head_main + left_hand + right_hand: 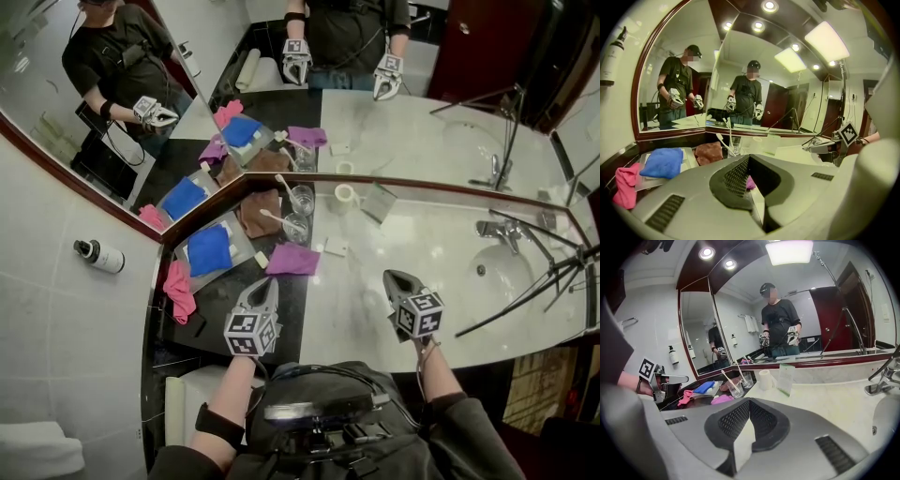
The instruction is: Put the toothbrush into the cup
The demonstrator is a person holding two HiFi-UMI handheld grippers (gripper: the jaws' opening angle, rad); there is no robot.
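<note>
Two clear glass cups (295,227) (302,199) stand by the mirror corner, where the dark and pale counter meet. A white toothbrush (270,218) leans out of the nearer cup to the left, and another leans out of the farther one. The right gripper view shows the cups (736,389) far ahead on the left; the left gripper view shows a cup (730,146) straight ahead. My left gripper (269,284) (749,158) hovers near the counter's front, short of the cups, shut and empty. My right gripper (389,276) (749,402) hangs over the pale marble, also shut and empty.
Left of the cups lie a brown cloth (257,213), a blue cloth (208,250) on a tray, a pink cloth (178,292) and a purple cloth (292,259). A tape roll (347,195) and card stand (379,202) sit at the mirror. Sink (502,274), faucet (497,230) and tripod legs (525,298) lie right.
</note>
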